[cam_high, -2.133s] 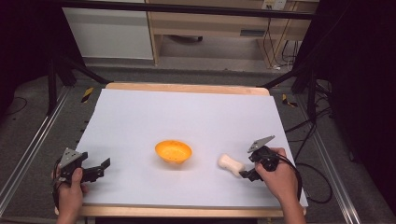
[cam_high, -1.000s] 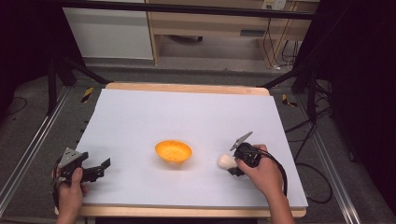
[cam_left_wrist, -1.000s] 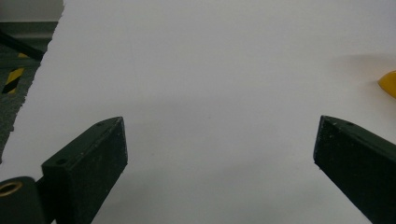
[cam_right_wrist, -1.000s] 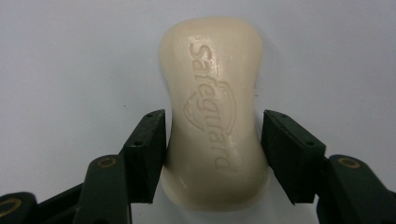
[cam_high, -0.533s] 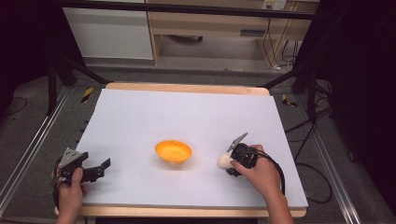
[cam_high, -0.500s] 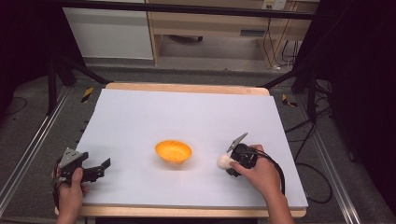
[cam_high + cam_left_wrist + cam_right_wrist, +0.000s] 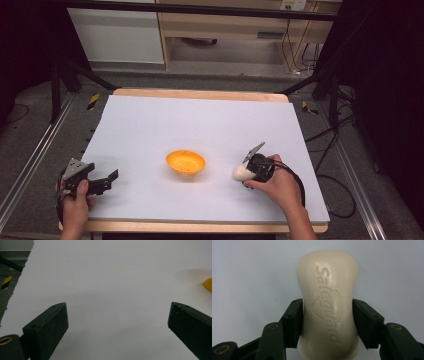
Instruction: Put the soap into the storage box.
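Right claw [image 7: 327, 315] grips the soap [image 7: 327, 307], jaws pressed on both of its narrow sides; they have just been closing on it. Right gripper view gives the detail: cream bar, waisted shape, embossed "safeguard" lettering and a shield logo, lying flat on the white tabletop [image 7: 249, 270], long axis pointing away from the camera. Pads sit at the waist of the bar, near end of the soap between the jaw arms.

High view gives the layout instead: right claw [image 7: 246, 172] at the right-front part of the tabletop [image 7: 200, 125], soap [image 7: 242, 172] just a pale blob poking out toward the bowl [image 7: 185, 163], lettering unreadable there. Person's right hand [image 7: 277, 185] wraps the gripper body, cable looping behind it. Orange bowl sits mid-tabletop, near the soap but apart from it, upright.

Left claw [image 7: 107, 180] is at the front-left edge of the tabletop, held by the left hand [image 7: 75, 200], well apart from the bowl. Left gripper view shows left claw [image 7: 117, 320] released, jaws wide with bare white surface between them, and a sliver of the bowl [image 7: 208, 285] at the right edge. Yellow-black tape [image 7: 6, 281] shows on the floor at far left.
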A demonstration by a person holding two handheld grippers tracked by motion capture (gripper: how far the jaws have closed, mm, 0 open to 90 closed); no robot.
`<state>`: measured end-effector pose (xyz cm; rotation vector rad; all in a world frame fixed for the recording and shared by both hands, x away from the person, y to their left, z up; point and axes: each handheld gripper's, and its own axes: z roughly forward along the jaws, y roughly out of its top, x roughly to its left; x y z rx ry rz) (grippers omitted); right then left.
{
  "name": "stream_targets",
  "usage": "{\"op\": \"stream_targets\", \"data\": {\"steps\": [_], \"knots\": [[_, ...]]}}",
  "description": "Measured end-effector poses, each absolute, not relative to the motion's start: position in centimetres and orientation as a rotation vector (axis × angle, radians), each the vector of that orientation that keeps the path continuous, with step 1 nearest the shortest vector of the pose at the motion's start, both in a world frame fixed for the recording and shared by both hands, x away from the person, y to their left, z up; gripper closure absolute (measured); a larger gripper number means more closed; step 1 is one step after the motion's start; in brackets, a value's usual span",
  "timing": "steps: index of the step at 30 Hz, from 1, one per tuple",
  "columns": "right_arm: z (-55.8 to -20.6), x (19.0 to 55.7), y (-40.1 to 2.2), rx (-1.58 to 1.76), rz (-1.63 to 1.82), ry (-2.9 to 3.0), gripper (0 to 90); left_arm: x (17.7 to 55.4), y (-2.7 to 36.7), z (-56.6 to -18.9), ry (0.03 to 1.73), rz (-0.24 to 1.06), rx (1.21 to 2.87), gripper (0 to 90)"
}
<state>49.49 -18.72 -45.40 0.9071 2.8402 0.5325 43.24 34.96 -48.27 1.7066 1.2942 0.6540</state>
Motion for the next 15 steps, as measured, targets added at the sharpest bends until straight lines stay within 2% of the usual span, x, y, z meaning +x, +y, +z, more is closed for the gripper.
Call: {"op": "stream_targets", "data": {"steps": [8, 15], "knots": [[-45.27, 49.60, -18.80, 0.908, 0.606, 2.835, 49.3, 43.24, 34.93, -48.27, 1.294, 0.655, 1.705, 2.5], [-45.09, 49.55, -18.24, 0.898, 0.586, 2.843, 49.8, 43.21, 34.89, -48.27, 1.295, 0.654, 1.701, 2.5]]}}
